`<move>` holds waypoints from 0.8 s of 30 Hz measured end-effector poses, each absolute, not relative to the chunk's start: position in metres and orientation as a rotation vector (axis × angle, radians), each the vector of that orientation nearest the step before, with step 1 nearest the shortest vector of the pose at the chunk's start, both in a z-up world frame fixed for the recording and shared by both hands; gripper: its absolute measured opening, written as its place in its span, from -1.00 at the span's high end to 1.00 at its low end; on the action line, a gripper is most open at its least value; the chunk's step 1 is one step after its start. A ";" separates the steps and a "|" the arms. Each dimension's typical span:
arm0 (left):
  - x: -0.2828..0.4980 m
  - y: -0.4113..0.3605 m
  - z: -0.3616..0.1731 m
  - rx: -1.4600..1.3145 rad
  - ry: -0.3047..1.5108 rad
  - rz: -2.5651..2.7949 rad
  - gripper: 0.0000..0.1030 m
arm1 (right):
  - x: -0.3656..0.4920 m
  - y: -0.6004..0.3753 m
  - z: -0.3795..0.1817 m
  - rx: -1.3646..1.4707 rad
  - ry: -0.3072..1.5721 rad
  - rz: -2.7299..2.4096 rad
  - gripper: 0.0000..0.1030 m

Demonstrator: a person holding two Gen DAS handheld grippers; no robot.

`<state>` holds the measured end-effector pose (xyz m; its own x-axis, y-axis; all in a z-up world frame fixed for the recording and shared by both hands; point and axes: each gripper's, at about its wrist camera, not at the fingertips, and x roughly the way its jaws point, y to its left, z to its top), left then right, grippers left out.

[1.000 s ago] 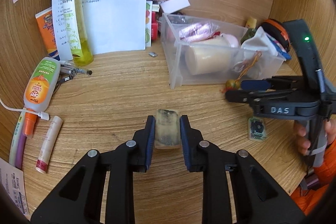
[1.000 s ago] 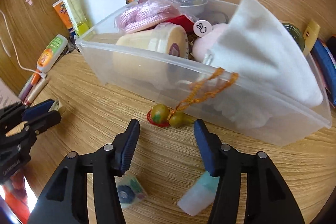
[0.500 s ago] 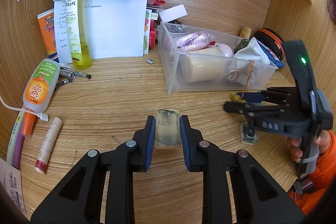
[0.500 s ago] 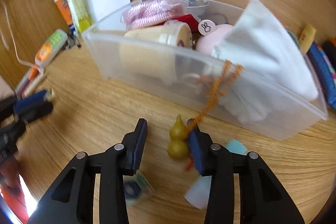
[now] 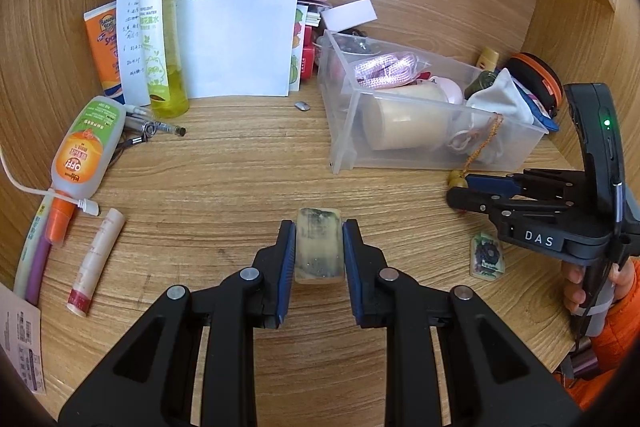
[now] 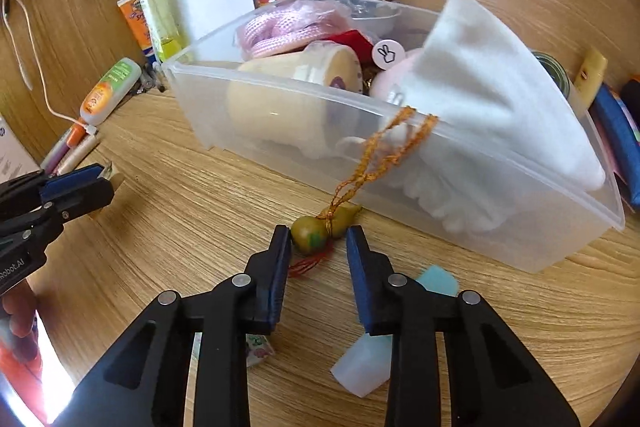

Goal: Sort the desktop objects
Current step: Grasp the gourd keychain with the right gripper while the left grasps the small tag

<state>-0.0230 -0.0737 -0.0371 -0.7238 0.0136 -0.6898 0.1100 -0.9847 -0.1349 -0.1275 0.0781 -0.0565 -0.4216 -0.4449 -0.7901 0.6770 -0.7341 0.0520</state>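
The left gripper point(image 5: 319, 253) clamps a translucent yellowish block point(image 5: 319, 251). The right gripper point(image 6: 318, 247), fingers parted, brackets a small olive-green gourd charm point(image 6: 322, 225) near its fingertips.

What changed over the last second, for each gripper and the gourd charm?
The right gripper advanced until the gourd charm lay between its open jaws; the charm swung about, its cord still hooked over the clear bin. The left gripper stayed shut on the translucent block.
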 end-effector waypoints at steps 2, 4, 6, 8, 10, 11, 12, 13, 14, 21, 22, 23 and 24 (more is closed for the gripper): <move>-0.023 -0.072 -0.038 1.149 0.261 -2.855 0.55 | -0.129 0.077 -0.056 1.119 0.333 -2.162 0.45; -0.023 -0.071 -0.038 1.154 0.261 -2.861 0.55 | -0.127 0.078 -0.057 1.120 0.309 -2.152 0.45; -0.024 -0.067 -0.038 1.154 0.257 -2.864 0.55 | -0.129 0.076 -0.058 1.115 0.309 -2.165 0.43; -0.025 -0.065 -0.038 1.154 0.258 -2.869 0.55 | -0.132 0.077 -0.058 1.131 0.288 -2.161 0.26; -0.026 -0.063 -0.035 1.148 0.257 -2.876 0.55 | -0.134 0.078 -0.058 1.149 0.248 -2.157 -0.12; -0.026 -0.062 -0.034 1.142 0.256 -2.880 0.55 | -0.135 0.078 -0.058 1.151 0.239 -2.163 -0.18; -0.027 -0.062 -0.031 1.127 0.256 -2.889 0.55 | -0.136 0.079 -0.058 1.156 0.234 -2.176 -0.21; -0.027 -0.062 -0.028 1.118 0.258 -2.894 0.55 | -0.137 0.080 -0.058 1.158 0.231 -2.184 -0.21; -0.028 -0.062 -0.025 1.105 0.262 -2.903 0.55 | -0.138 0.082 -0.058 1.159 0.225 -2.192 -0.21; -0.038 -0.056 -0.004 1.016 0.259 -2.972 0.55 | -0.144 0.091 -0.058 1.150 0.219 -2.253 -0.10; -0.040 -0.054 -0.001 1.005 0.253 -2.981 0.55 | -0.144 0.090 -0.058 1.146 0.232 -2.263 0.06; -0.043 -0.052 0.001 0.996 0.245 -2.988 0.55 | -0.143 0.089 -0.058 1.137 0.238 -2.269 0.28; -0.046 -0.050 0.004 0.988 0.236 -2.997 0.55 | -0.143 0.088 -0.058 1.133 0.239 -2.258 0.26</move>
<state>-0.0457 -0.0502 0.0045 -0.8046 0.0684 -0.5898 0.0249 -0.9886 -0.1486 -0.1433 0.0884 -0.0583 -0.4598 -0.4282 -0.7780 0.5818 -0.8071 0.1004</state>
